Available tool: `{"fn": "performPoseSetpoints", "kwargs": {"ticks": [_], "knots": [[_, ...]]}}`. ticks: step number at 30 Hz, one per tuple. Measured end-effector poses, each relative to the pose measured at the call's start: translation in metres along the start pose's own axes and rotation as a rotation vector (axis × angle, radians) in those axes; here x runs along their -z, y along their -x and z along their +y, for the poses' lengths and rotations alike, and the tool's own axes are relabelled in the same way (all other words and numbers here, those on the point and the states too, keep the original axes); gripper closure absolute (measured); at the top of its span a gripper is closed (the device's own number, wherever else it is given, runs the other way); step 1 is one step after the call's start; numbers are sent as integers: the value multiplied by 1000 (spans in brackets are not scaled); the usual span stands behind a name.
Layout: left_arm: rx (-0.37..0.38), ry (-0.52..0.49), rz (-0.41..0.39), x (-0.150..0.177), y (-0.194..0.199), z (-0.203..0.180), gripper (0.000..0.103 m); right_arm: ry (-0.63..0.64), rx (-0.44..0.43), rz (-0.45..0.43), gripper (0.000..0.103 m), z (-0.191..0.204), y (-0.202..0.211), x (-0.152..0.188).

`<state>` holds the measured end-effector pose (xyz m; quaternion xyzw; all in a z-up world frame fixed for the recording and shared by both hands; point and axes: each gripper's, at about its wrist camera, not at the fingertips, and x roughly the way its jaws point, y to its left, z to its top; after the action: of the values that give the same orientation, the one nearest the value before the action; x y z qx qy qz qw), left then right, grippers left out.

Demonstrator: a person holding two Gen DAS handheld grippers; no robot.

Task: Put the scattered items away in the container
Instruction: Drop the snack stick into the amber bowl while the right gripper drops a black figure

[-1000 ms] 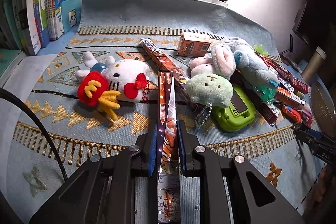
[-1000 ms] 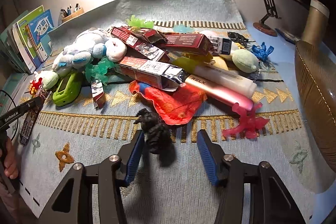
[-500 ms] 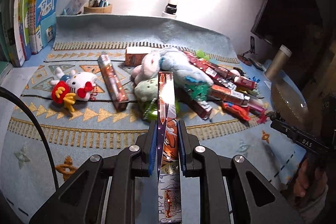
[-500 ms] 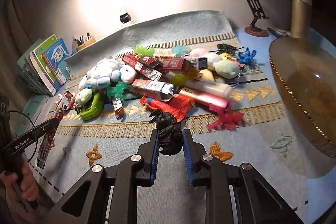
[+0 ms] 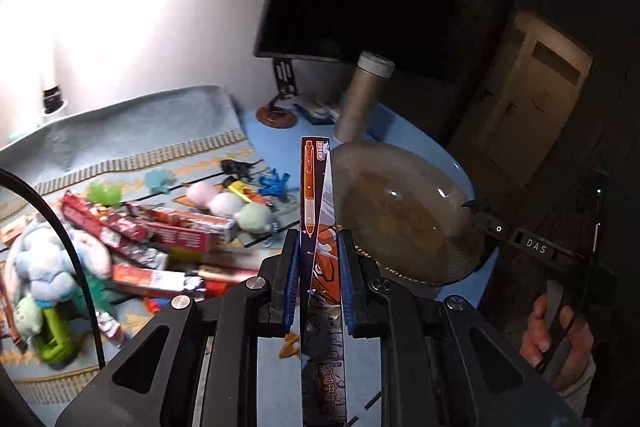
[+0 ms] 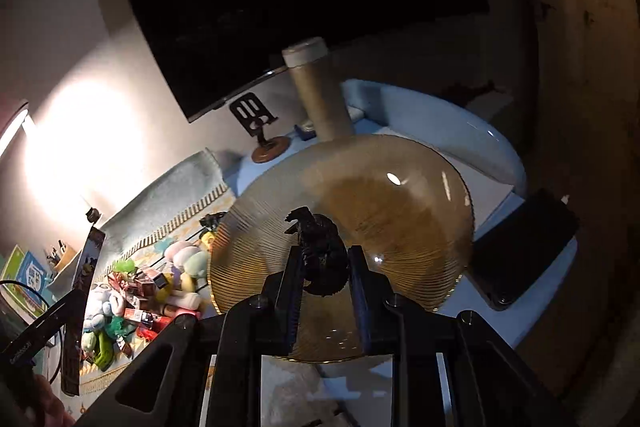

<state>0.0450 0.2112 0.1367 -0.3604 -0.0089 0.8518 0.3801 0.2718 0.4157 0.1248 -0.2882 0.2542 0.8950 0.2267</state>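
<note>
We hold two items at once, one per claw. The left gripper [image 5: 318, 259] is clamped narrow on the pen pack [image 5: 316, 195], a long, flat carded package; we judge it light, stiff along its length but thin enough to bend or twist if pinched at one end, and slick on its printed faces. The pads grip it at about mid-length, on its flat sides; the upper half projects forward of the fingertips and the lower half runs back between the claw's arms; this hold looks balanced, and we would not shift it.

The right gripper [image 6: 324, 267] is closed on the black figurine [image 6: 318, 247], a small, knobbly, dark toy; we judge it light and rigid, with thin protruding parts that could snag or snap; the body is the place to hold it, and the pads sit there, with the head end projecting forward of the fingertips.

The amber glass bowl [image 6: 420, 211], which we take to be the container, lies directly ahead of and below the right claw; seen from the left claw it lies ahead and to the right [image 5: 400, 211]. We judge the bowl fragile and smooth inside; release low, not from height. The remaining scattered items [image 5: 160, 235] lie to the left of both claws, on the patterned mat [image 5: 140, 131].
</note>
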Motion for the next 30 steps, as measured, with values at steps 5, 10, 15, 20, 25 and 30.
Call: {"fn": "performPoseSetpoints", "kwargs": {"ticks": [5, 10, 15, 20, 25, 30], "knots": [[132, 28, 80, -22, -66, -35, 88, -2, 45, 80, 82, -18, -23, 2], [179, 14, 102, -37, -109, -58, 88, 15, 86, 153, 82, -25, -45, 6], [230, 108, 196, -37, -161, -55, 75, 7, 86, 177, 77, -34, -53, 3], [270, 193, 234, -30, -168, -43, 75, 21, 87, 160, 67, -38, -47, 4], [278, 187, 218, -27, -146, -41, 75, -11, 52, 137, 66, -42, -40, 5], [271, 161, 186, -21, -116, -36, 73, -58, -17, 82, 66, -41, -20, 5]]}}
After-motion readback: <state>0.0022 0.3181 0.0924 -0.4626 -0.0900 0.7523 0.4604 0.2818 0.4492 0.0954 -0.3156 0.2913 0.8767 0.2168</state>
